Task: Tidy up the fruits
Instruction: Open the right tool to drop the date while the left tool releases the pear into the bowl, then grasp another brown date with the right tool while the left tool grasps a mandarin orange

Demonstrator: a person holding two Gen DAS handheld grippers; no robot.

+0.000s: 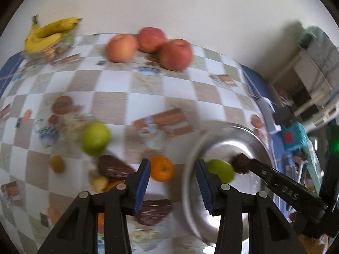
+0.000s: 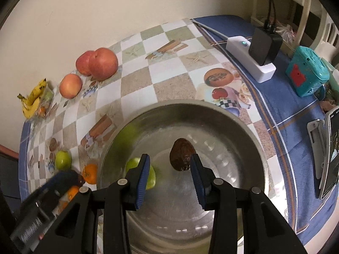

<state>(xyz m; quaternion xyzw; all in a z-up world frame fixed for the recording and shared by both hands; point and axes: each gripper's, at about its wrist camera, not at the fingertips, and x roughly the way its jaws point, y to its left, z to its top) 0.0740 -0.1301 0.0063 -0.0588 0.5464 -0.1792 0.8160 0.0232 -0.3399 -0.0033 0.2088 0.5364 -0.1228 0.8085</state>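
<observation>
Right tool [image 2: 169, 169] open over bowl [image 2: 243, 122], avocado [image 2: 181, 156]

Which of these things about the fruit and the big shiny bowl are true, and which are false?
1. A green apple lies in the metal bowl. True.
2. The bananas are in the bowl. False: they sit far off by the wall.
3. The right hand-held gripper squeezes the dark brown fruit. False: it is open, fruit lying free.
4. Three red apples are on the tablecloth. True.
</observation>
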